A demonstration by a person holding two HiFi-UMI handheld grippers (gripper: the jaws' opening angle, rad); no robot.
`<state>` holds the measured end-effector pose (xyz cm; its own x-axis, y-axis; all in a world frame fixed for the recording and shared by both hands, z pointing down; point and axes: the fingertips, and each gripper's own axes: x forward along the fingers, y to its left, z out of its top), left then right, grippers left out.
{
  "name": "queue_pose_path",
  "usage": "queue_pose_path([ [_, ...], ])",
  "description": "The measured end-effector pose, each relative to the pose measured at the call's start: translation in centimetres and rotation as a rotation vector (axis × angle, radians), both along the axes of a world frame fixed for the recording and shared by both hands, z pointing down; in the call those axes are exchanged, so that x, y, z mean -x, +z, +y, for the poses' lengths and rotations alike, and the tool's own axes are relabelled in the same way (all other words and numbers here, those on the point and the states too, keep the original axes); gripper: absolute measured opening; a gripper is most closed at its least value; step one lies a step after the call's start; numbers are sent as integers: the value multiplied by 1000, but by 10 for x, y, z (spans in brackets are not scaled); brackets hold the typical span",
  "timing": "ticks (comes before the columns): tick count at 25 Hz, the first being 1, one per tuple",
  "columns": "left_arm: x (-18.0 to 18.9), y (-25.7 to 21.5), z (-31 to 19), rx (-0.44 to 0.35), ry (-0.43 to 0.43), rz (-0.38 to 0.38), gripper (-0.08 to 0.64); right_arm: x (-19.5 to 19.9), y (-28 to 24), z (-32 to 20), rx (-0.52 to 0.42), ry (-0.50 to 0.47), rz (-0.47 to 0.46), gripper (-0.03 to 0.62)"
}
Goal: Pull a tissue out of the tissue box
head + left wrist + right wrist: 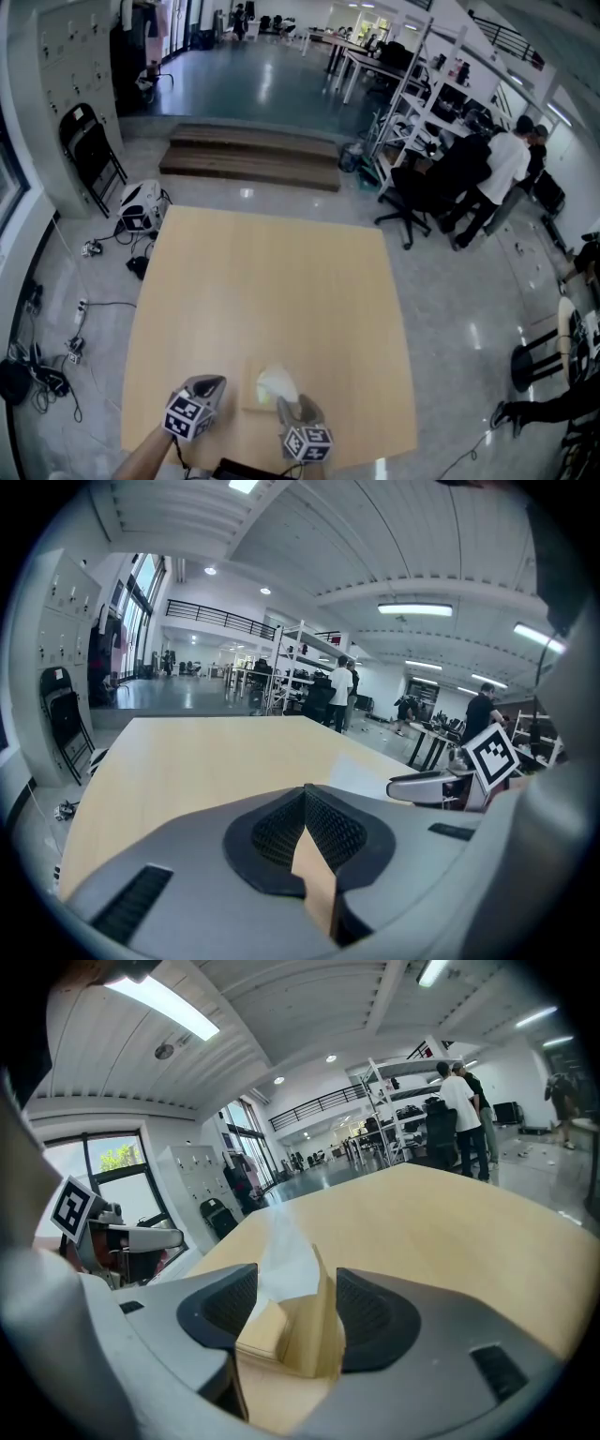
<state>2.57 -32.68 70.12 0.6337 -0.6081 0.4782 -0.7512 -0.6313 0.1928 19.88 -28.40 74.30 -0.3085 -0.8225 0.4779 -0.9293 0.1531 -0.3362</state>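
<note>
Right gripper (pixel 292 1283) released, jaws straddling tissue box (pixel 281 1358), tissue (pixel 281 1246) protruding toward 12 o'clock; left gripper (pixel 305 794) clenched at 9 o'clock.

Smooth grey plastic with black ribbed pads (pixel 375 1316) is seen on the right gripper (pixel 295 1274), matt pale wood on the table (pixel 262 281), tan cardboard on the tissue box (pixel 281 1358), white paper in the tissue (pixel 281 1246).
</note>
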Motion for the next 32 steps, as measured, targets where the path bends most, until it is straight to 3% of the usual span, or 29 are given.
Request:
queue_pose_path([
  [3,-1,0,-2,0,0,-2,8,3,2,1,8,-37,22,258],
  [5,-1,-1,-3,0,-2,-1,8,1,2,1,12,-38,42,185],
  [9,-1,0,-2,6,-8,-4,8,-3,1,2,16,-27,39,103],
  [15,-1,3,-4,7,-10,-6,8,-7,6,0,24,-11,38,29],
  [32,3,-4,0,0,-6,-10,8,-7,-6,1,7,-11,53,3],
])
